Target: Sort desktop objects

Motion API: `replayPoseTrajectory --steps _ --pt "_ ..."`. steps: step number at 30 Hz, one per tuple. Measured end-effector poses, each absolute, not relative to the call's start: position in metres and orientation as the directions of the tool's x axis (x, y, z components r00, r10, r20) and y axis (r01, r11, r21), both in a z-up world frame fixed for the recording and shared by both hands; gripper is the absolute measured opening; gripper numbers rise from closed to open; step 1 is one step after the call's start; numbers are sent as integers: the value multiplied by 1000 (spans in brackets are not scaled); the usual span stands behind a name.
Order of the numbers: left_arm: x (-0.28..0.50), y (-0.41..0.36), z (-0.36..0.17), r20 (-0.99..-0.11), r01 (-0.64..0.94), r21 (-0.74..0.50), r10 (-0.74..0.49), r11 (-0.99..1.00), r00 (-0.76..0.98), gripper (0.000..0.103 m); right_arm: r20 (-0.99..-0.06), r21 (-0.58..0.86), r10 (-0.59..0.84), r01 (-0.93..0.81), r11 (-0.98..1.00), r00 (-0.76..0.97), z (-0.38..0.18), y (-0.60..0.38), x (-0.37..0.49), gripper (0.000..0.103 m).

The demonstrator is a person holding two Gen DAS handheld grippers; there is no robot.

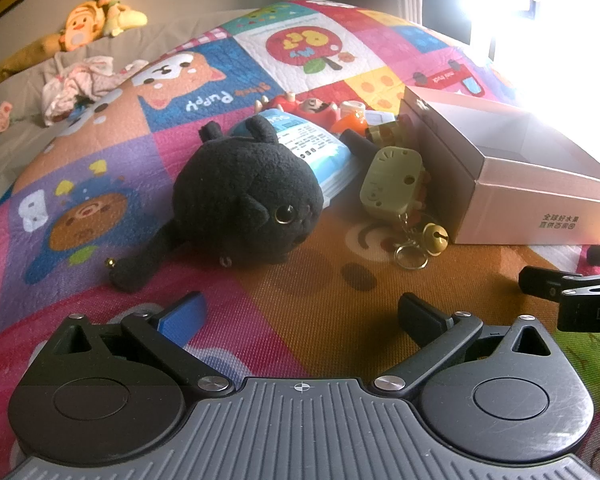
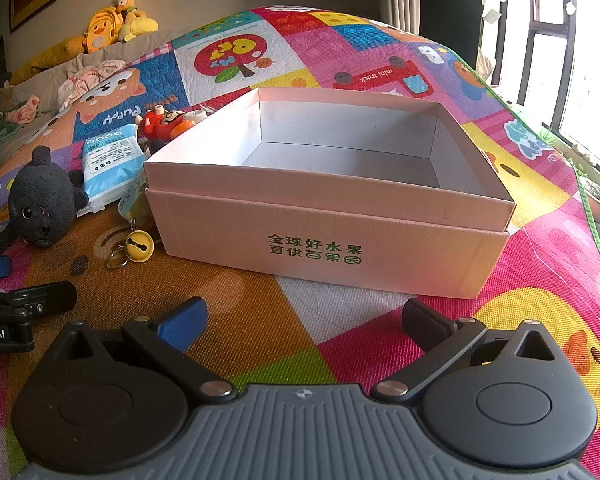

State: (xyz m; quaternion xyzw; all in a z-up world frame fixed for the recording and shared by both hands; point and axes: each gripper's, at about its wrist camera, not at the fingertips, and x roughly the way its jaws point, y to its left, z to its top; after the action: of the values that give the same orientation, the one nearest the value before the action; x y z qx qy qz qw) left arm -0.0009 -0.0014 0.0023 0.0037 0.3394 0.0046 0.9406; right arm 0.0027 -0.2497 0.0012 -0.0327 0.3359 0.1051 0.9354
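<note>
A black plush cat (image 1: 244, 200) (image 2: 40, 204) lies on the colourful play mat (image 1: 320, 312), just beyond my open left gripper (image 1: 300, 312). Behind it is a blue-white tissue pack (image 1: 320, 148) (image 2: 110, 160), a red figurine (image 1: 304, 106) (image 2: 162, 122) and a green keychain toy (image 1: 392, 184) with a gold bell (image 1: 436, 236) (image 2: 138, 245). An open pink cardboard box (image 2: 332, 236) (image 1: 512, 184), nothing in it, sits straight ahead of my open right gripper (image 2: 304, 320). Nothing is between either gripper's fingers.
Yellow plush toys (image 1: 88, 24) (image 2: 112, 24) and crumpled clothes (image 1: 80, 84) lie on a grey sofa at the far left. A bright window (image 2: 560, 60) is on the right, past the mat's edge. The other gripper's black body (image 1: 572, 292) (image 2: 16, 312) shows beside each view.
</note>
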Motion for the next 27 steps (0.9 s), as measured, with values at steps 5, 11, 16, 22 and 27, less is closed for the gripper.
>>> replayPoseTrajectory --steps 5,11,16,22,27 --pt "-1 -1 2 -639 -5 10 11 1000 769 103 -635 9 175 -219 976 752 2 -249 3 103" --pt "3 1 0 -649 -1 2 2 1000 761 103 -636 6 173 -219 976 752 2 -249 8 103" --pt "7 1 2 -674 4 5 0 1000 739 103 -681 41 172 -198 979 712 7 -249 7 103" --pt "8 2 2 -674 3 4 1 1000 738 103 -705 21 94 -111 994 703 7 -243 0 103" --pt "8 2 3 -674 2 8 3 1000 739 103 -696 24 96 -111 994 712 6 -245 -2 103"
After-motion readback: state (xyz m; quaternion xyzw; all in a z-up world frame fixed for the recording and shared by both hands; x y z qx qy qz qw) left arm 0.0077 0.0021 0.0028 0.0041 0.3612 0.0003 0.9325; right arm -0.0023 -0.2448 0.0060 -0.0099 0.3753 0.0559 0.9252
